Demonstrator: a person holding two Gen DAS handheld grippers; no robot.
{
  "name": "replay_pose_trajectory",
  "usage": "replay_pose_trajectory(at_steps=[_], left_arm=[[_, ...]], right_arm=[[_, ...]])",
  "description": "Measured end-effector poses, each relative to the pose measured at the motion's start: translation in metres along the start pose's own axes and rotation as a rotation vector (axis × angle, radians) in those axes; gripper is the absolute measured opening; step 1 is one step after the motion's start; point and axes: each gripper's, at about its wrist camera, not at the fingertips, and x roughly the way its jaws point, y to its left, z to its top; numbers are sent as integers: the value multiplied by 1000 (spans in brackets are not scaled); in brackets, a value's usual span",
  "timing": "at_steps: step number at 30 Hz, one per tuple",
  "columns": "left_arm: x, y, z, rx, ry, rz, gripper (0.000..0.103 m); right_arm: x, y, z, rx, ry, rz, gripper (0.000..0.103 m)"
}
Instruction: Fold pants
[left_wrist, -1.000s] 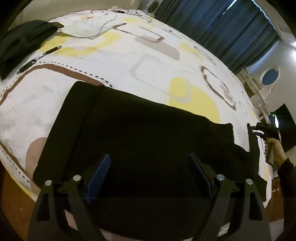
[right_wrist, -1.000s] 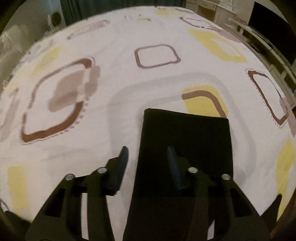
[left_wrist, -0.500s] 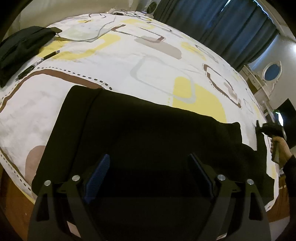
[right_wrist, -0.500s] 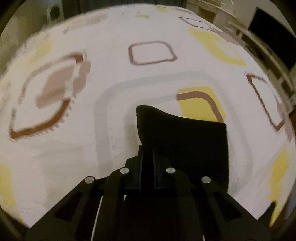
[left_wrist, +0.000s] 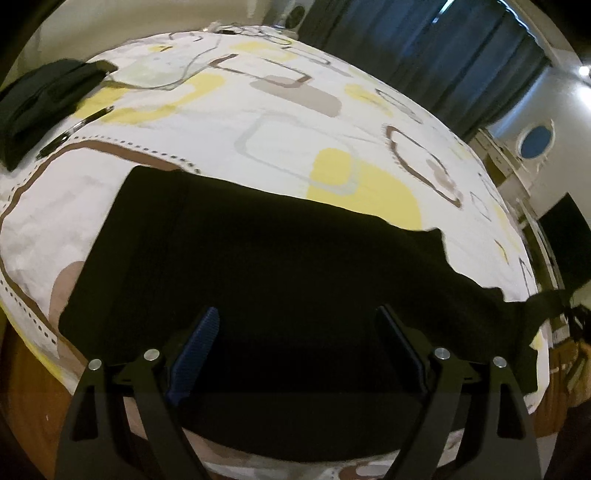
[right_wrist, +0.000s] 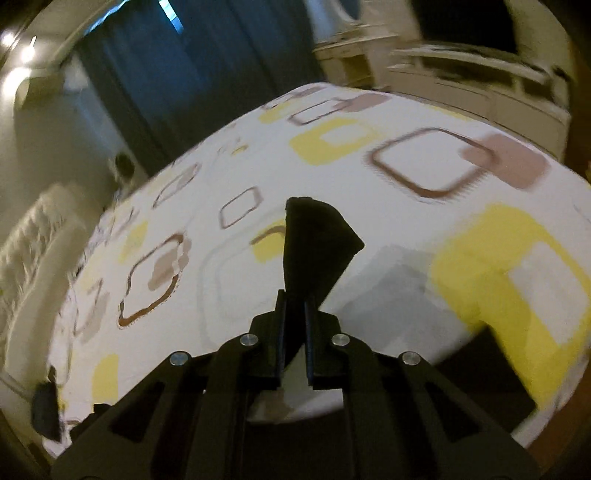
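Left wrist view: the bed (left_wrist: 258, 122) carries the black pants (left_wrist: 280, 266), whose far end has lifted since a second ago. Left tool (left_wrist: 297, 350) stays spread apart above them; right tool (right_wrist: 294, 332), previously apart, now pinches a pant corner.

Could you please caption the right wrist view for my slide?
Right claw shut on black pants, lifted above patterned bedsheet.
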Motion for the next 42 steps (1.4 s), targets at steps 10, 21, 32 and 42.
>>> replay_pose_trajectory(at_steps=[10,21,32,42], left_arm=[[-10,-47,-14,72,9,-50,85],[-7,-69,-29,109,36,-68,85],[3,-71,-38,109,61,-59,85],[4,-58,-38,86,50,-36,85]], right_arm=[[-39,-126,-75,284,5,19,8],[-19,-185,-136,563,29,106,8],[-25,-216,-143,729,-72,205,45],[-9,-207,-120,671,-58,201,38]])
